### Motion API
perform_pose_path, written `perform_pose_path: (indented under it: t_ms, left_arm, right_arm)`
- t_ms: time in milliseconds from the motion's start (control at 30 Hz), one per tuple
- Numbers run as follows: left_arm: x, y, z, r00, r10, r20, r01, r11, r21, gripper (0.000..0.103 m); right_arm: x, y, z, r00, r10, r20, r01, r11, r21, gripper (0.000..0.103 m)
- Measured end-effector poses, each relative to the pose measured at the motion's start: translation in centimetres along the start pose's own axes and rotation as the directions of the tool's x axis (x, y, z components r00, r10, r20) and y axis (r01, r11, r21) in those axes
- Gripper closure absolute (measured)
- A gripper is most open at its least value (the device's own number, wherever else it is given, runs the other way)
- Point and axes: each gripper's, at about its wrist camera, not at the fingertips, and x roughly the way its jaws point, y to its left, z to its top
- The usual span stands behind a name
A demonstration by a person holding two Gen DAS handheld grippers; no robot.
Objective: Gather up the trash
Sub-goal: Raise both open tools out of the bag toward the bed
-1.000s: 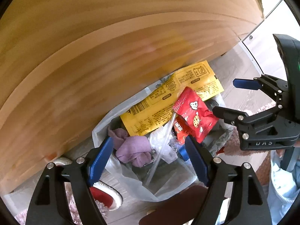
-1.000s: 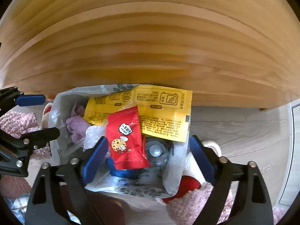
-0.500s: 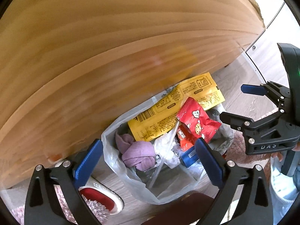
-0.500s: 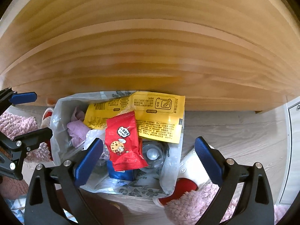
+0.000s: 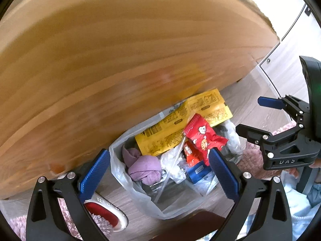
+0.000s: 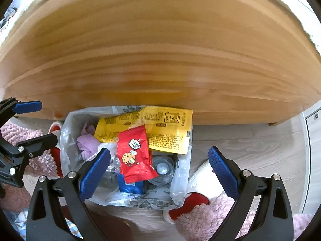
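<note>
A clear plastic trash bag (image 5: 128,188) stands open on the floor against a wooden panel (image 5: 120,60). It holds a yellow wrapper (image 5: 180,120), a red cookie packet (image 5: 202,138), a purple cloth (image 5: 144,168), a blue box (image 5: 197,172) and clear plastic. The bag (image 6: 180,180) also shows in the right wrist view, with the yellow wrapper (image 6: 160,132), red packet (image 6: 134,154), a clear bottle (image 6: 162,168) and the blue box (image 6: 130,186). My left gripper (image 5: 158,172) is open and empty above the bag. My right gripper (image 6: 159,172) is open and empty above it too, seen from the left at the right edge (image 5: 254,116).
A red-and-white slipper (image 5: 106,210) lies left of the bag, another (image 6: 196,188) lies to its right. Pink fluffy rugs (image 6: 200,221) cover the floor nearby. A white cabinet door (image 5: 289,60) stands at the far right. Grey wood floor (image 6: 250,144) lies beyond.
Both grippers have pulled back and up from the bag, which now looks smaller and lower in both views. Both jaws stay open.
</note>
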Motion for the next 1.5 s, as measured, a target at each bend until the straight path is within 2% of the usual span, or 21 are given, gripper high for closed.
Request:
perform_pose_path:
  t_ms: [333,767,900,1067,1200,1333,1500]
  left_arm:
    - [-3.3,0.5,0.2,0.993,-0.029,0.116,0.036,0.998,-0.054,0.008]
    - [-7.8,0.5,0.1,0.969,-0.056,0.24,0.075,0.995,-0.071,0.008]
    - [-9.7,0.4,0.1,0.956,-0.061,0.286,0.084,0.994,-0.066,0.008]
    - [-11.5,0.3,0.4,0.939,-0.04,0.341,0.065,0.996,-0.063,0.008]
    - [-13.3,0.1,0.9,0.918,-0.02,0.397,0.044,0.998,-0.053,0.008]
    - [-15.2,-0.1,1.7,0.893,-0.005,0.45,0.027,0.999,-0.043,0.008]
    - [-17.0,0.1,2.9,0.866,0.004,0.499,0.025,0.998,-0.051,0.008]
  right_arm:
    - [-3.3,-0.6,0.2,0.995,0.01,0.103,-0.014,0.999,0.029,0.009]
    - [-7.8,-1.0,0.0,0.967,0.031,0.254,-0.046,0.998,0.052,0.009]
    - [-9.2,-1.2,0.0,0.954,0.027,0.3,-0.046,0.997,0.056,0.009]
    - [-10.9,-1.6,0.1,0.934,0.024,0.358,-0.049,0.997,0.063,0.009]
    - [-12.3,-1.6,0.4,0.914,0.012,0.406,-0.04,0.997,0.06,0.009]
    - [-14.3,-1.7,1.1,0.883,-0.007,0.469,-0.019,0.998,0.052,0.009]
    - [-16.3,-1.8,2.4,0.833,-0.041,0.551,0.015,0.999,0.052,0.008]
